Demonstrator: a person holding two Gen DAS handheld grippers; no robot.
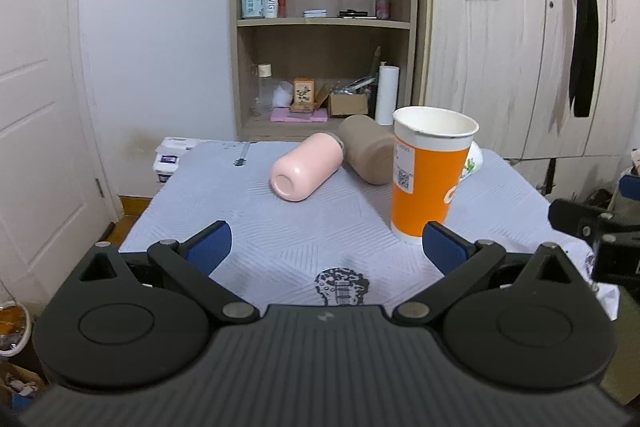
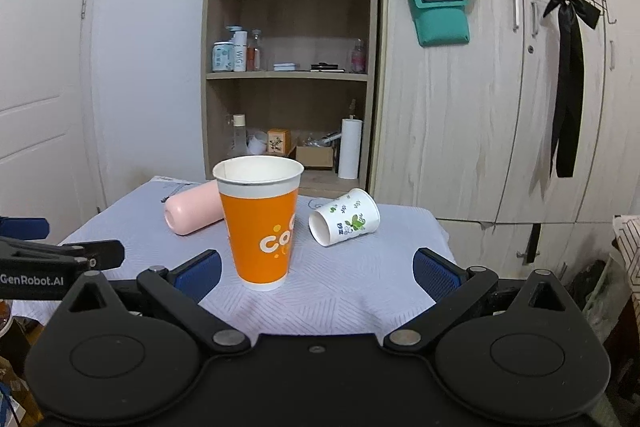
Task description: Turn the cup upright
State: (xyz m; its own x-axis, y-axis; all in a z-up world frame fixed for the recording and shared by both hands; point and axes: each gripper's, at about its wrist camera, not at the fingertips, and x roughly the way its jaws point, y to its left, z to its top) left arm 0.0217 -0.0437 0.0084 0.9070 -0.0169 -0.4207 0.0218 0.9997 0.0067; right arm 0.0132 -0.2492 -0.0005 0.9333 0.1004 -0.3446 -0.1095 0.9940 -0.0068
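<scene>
An orange paper cup (image 1: 428, 179) stands upright on the cloth-covered table (image 1: 304, 227); it also shows in the right wrist view (image 2: 260, 223). A pink cup (image 1: 306, 171) lies on its side, also seen in the right wrist view (image 2: 194, 213). A tan cup (image 1: 368, 155) lies on its side behind it. A white cup with green leaves (image 2: 344, 223) lies on its side, mouth toward me; only its edge shows in the left wrist view (image 1: 474, 161). My left gripper (image 1: 327, 247) is open and empty near the front edge. My right gripper (image 2: 316, 273) is open and empty, the orange cup just beyond its left finger.
An open shelf unit (image 1: 324, 23) with bottles and boxes stands behind the table. Wooden wardrobe doors (image 2: 460, 115) are at the right, a white door (image 1: 36, 107) at the left. White boxes (image 1: 170, 157) sit at the table's far left corner.
</scene>
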